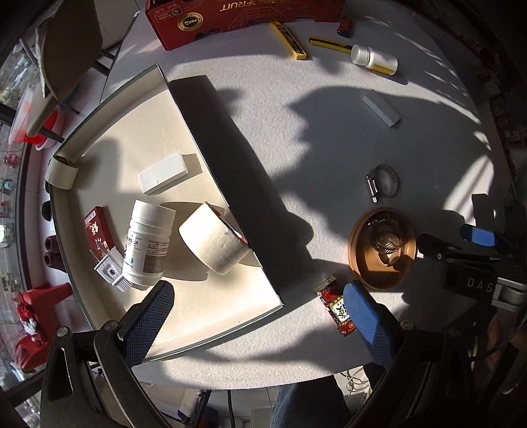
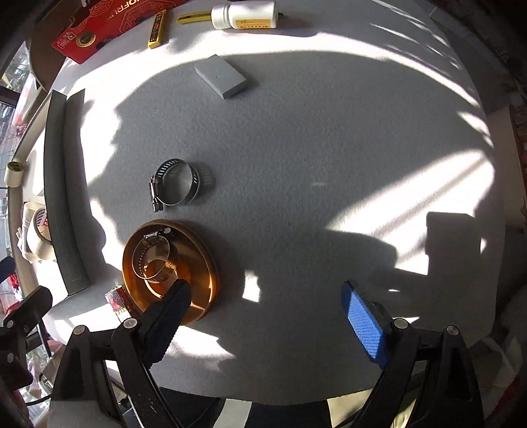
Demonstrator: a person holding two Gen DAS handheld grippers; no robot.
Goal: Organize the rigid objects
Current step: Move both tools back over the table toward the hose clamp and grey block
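Left tool [image 1: 260, 316]: fingers spread wide apart, nothing between them, hovering over the near corner of the tray.
Right tool [image 2: 263, 316]: fingers wide apart and empty, its left finger over the near edge of the copper dish.
Tray [image 1: 98, 108]: shallow cream box on the left of the surface [image 2: 313, 148], holding a white bottle [image 1: 148, 243] lying on its side, a roll of tape [image 1: 214, 243], a white block [image 1: 163, 176] and a red packet [image 1: 97, 230].
Copper dish [image 2: 201, 263]: just right of the tray, with one hose clamp [image 2: 153, 255] inside it.
Second hose clamp [image 2: 174, 181]: on the surface just beyond the dish, apart from it.
Grey block [image 2: 220, 75]: farther back, alone.
Far edge: a second white bottle [image 2: 243, 13], two yellow bars, red carton [image 1: 230, 16].
Small red sachet [image 1: 336, 304]: beside the dish, possibly touching its rim; the finger hides the spot.
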